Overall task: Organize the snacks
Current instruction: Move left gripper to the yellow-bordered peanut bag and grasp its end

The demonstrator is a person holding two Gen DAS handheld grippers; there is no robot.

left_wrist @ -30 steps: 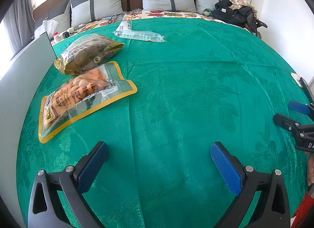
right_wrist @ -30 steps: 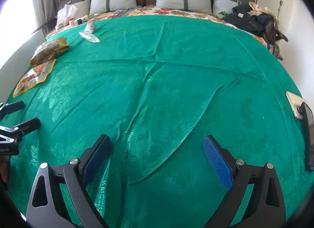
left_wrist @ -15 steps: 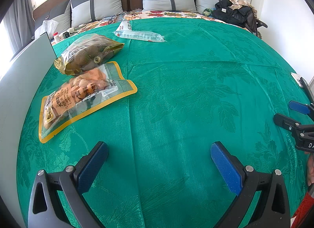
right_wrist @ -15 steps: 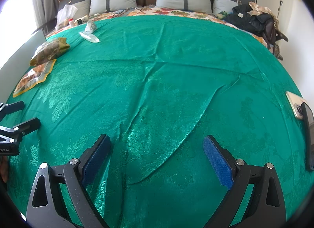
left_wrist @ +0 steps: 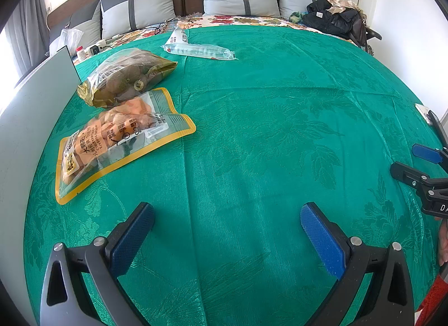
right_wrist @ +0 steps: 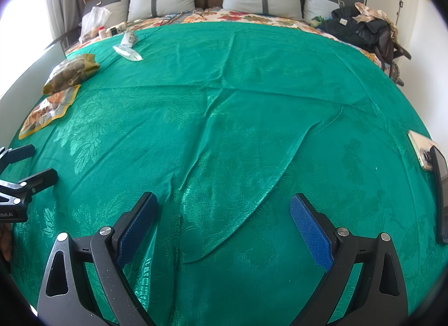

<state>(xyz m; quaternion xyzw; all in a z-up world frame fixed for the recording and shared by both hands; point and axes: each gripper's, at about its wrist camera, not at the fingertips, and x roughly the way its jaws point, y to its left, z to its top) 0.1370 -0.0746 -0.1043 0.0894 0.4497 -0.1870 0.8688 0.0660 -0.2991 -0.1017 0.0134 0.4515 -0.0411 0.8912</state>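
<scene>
- The left gripper (left_wrist: 227,221) is held with its jaws spread wide over the green bedspread (left_wrist: 280,118), nothing between them; the right gripper (right_wrist: 224,214) is likewise spread and empty.
- Three snacks are seen on the bed's left side: an orange-edged pouch (left_wrist: 117,141) nearest, a gold-and-clear bag (left_wrist: 126,79) touching its far end, and a clear tube-shaped packet (left_wrist: 200,50) well apart, further back.
- No snack appears to have been gathered yet.
- The pouches are judged slick and flat; a pinch taken from above could slide off or catch the bedspread, whose loose folds (right_wrist: 238,191) lie right beneath the right gripper.
- The overlapping pair could be dragged together if one is pulled.
- A grey panel (left_wrist: 36,107) stands just beside the pouches, limiting approach from the left.
- A phone (right_wrist: 420,152) rests at the right edge, and dark clothing (right_wrist: 361,29) is heaped at the far corner.
</scene>
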